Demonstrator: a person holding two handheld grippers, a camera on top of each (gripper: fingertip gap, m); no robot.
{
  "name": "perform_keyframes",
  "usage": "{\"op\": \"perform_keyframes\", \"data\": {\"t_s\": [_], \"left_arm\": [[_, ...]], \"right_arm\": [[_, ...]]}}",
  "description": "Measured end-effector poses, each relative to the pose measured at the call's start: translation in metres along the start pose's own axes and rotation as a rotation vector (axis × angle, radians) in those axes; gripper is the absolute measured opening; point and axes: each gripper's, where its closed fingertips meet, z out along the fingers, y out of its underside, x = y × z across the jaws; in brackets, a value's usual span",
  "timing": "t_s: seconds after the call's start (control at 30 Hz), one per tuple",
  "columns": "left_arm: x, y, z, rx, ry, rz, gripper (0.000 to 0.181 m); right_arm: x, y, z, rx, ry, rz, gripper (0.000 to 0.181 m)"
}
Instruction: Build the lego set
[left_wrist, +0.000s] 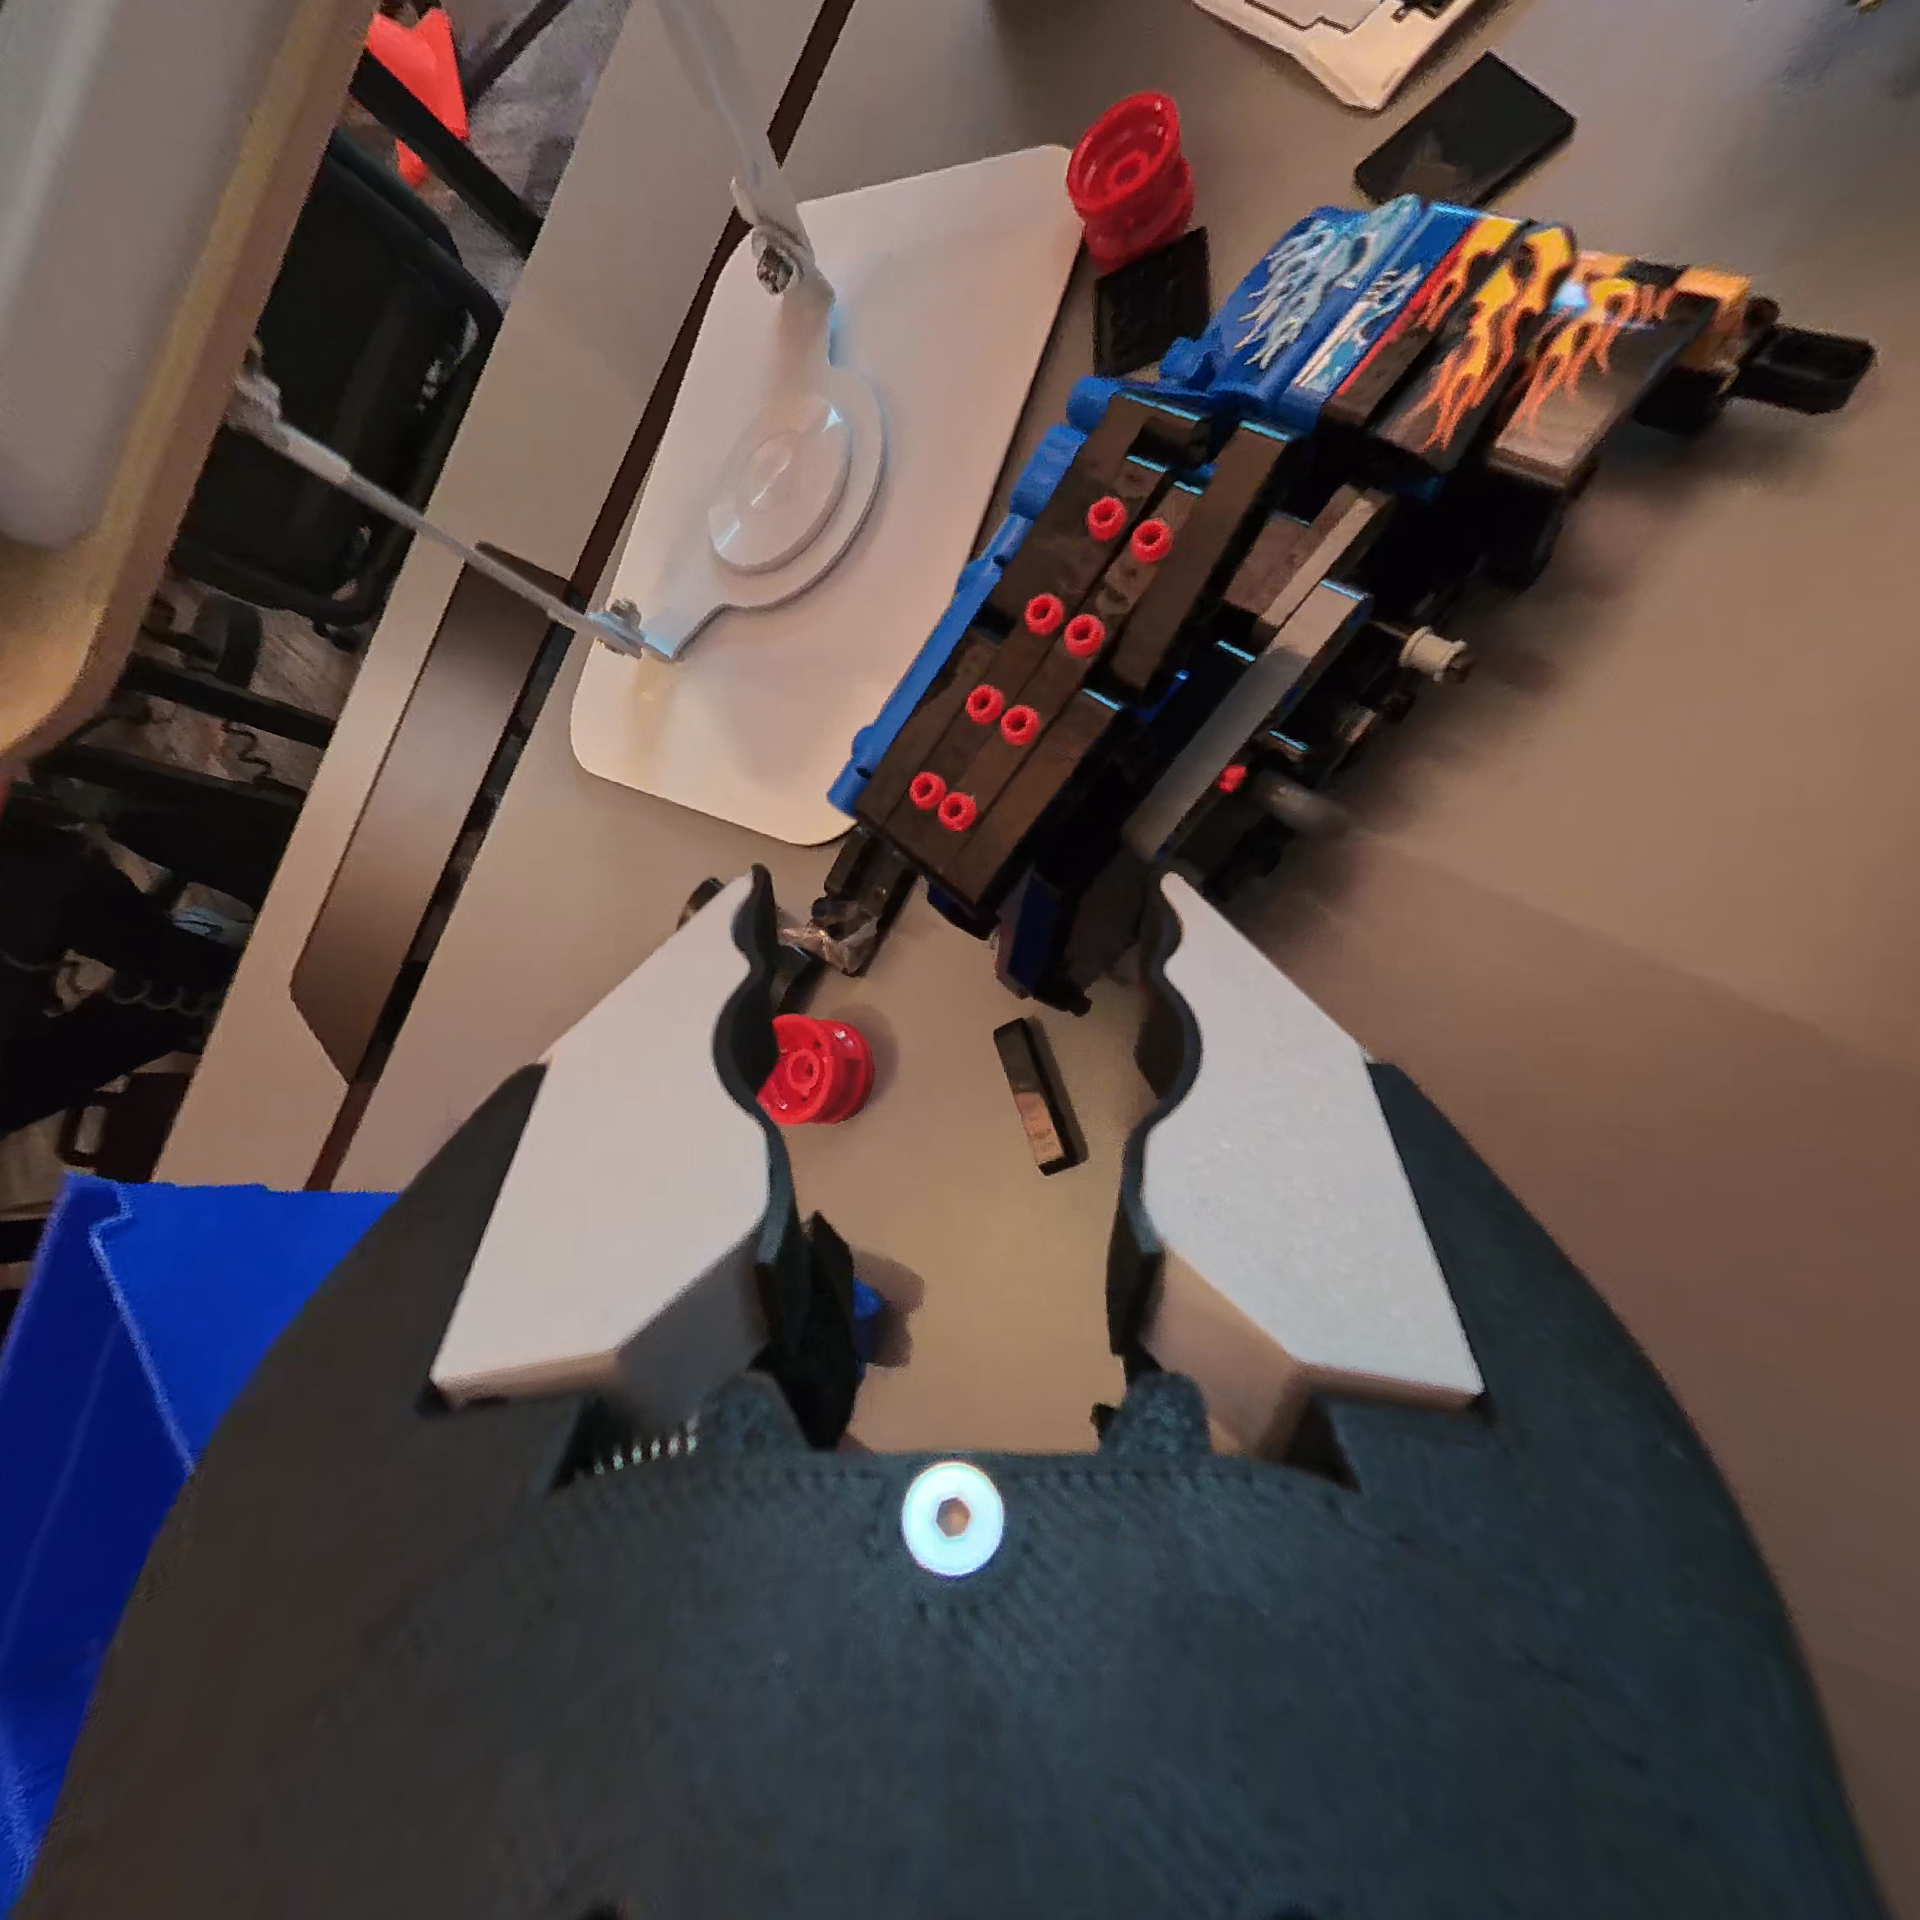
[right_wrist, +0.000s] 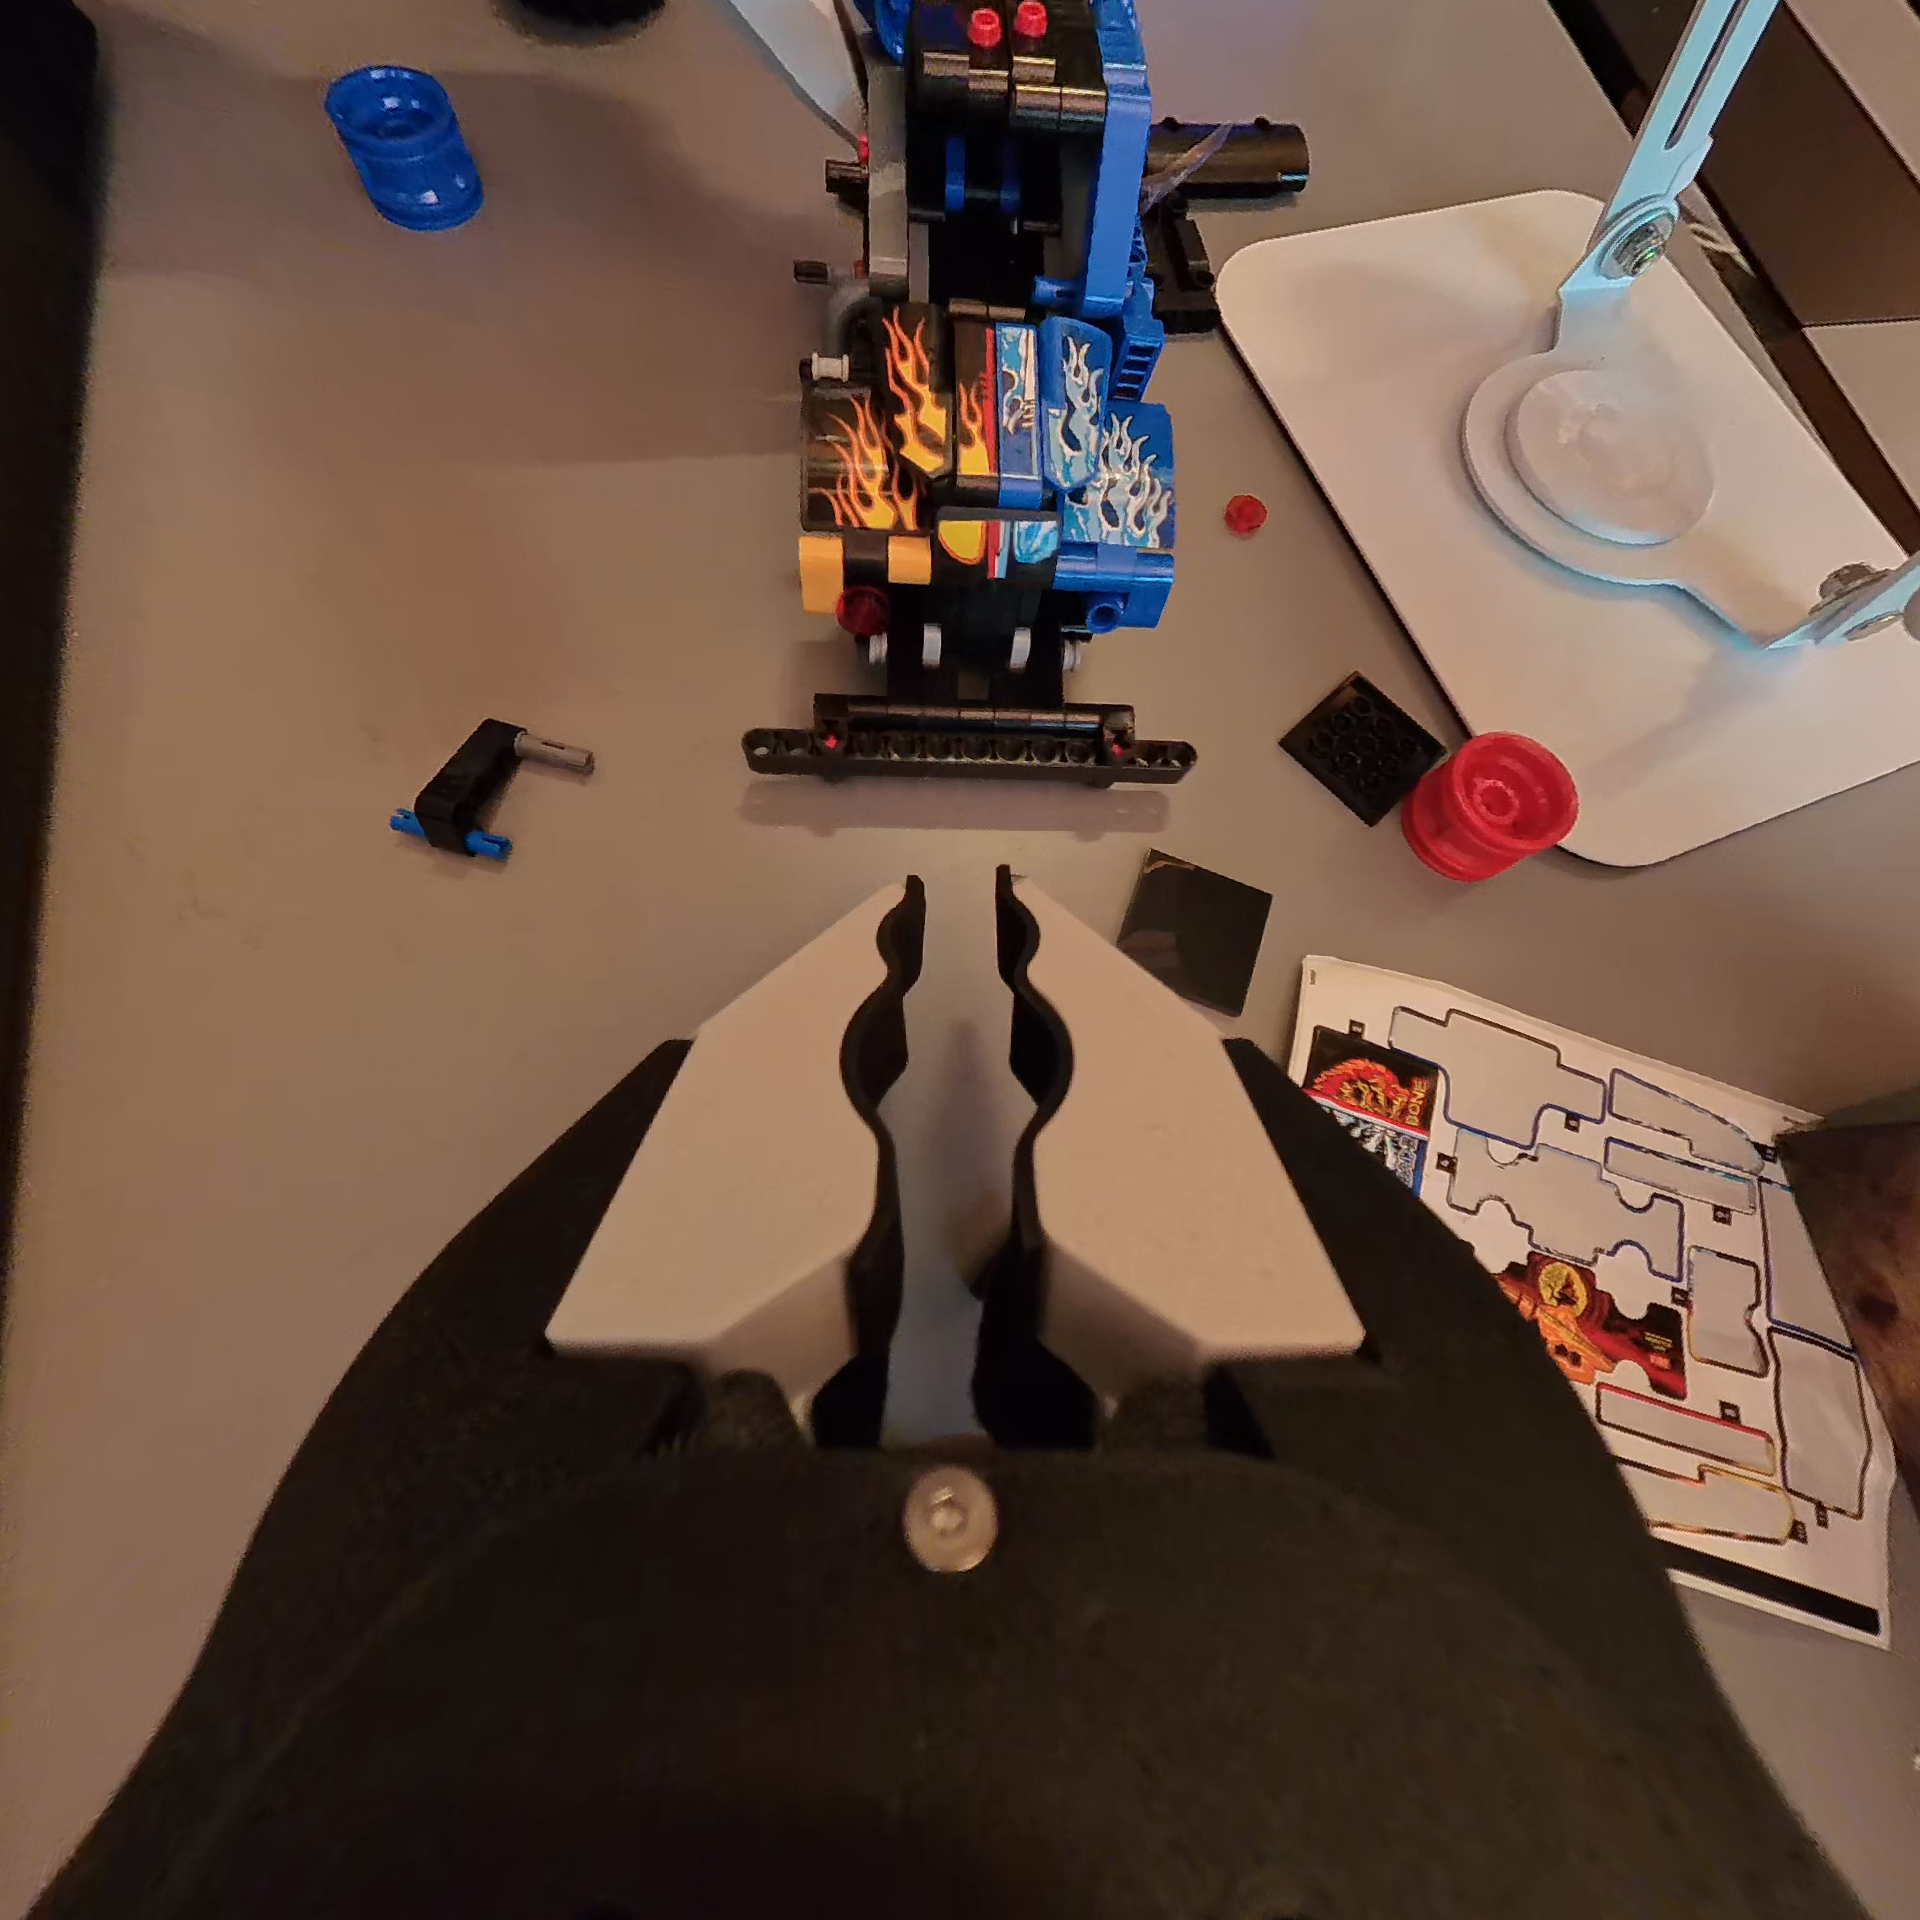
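The lego vehicle (left_wrist: 1143, 623), black and blue with flame stickers and red pins, lies on the grey table just beyond my left gripper (left_wrist: 966, 904). That gripper is open and empty. A red wheel hub (left_wrist: 821, 1070) lies by its left fingertip, and a short black beam (left_wrist: 1034, 1096) lies between its fingers on the table. In the right wrist view the vehicle (right_wrist: 987, 436) faces me, with a long black beam (right_wrist: 966, 748) across its near end. My right gripper (right_wrist: 958, 883) is just short of that beam. Its jaws are nearly together with a narrow gap, holding nothing.
A white lamp base (right_wrist: 1558, 520) stands at the right, a red wheel (right_wrist: 1491, 805) against it. Nearby lie a black studded plate (right_wrist: 1361, 743), a black tile (right_wrist: 1195, 930), a sticker sheet (right_wrist: 1579, 1278), a blue wheel (right_wrist: 405, 145) and a small black-blue assembly (right_wrist: 468, 790). A blue bin (left_wrist: 156, 1351) sits left. Between my right fingertips and the black tile (right_wrist: 1195, 930) there is roughly 6 cm. The left camera catches it too, in the left wrist view (left_wrist: 1451, 153).
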Motion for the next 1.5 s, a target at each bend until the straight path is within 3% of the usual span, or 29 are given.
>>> {"op": "perform_keyframes", "data": {"t_s": [0.3, 0.47, 0.8, 1.07, 1.33, 1.5], "left_arm": [[0.013, -0.008, -0.003, 0.019, 0.045, 0.037, 0.063], [0.021, -0.014, -0.002, 0.031, 0.078, 0.05, 0.059], [0.025, -0.016, 0.0, 0.046, 0.09, 0.052, 0.064], [0.026, -0.017, 0.0, 0.057, 0.095, 0.05, 0.064], [0.026, -0.017, 0.002, 0.051, 0.091, 0.048, 0.064], [0.023, -0.019, -0.003, 0.068, 0.091, 0.03, 0.065]], "right_arm": [[0.003, -0.008, -0.003, 0.035, 0.027, -0.013, 0.012], [0.005, -0.055, -0.006, 0.176, 0.106, -0.078, 0.022], [0.0, -0.108, 0.045, 0.18, 0.24, -0.368, 0.019], [-0.002, -0.109, 0.054, 0.155, 0.313, -0.483, 0.008], [-0.003, -0.103, 0.056, 0.107, 0.399, -0.607, 0.013], [0.0, -0.108, 0.044, 0.169, 0.339, -0.542, 0.015]]}}
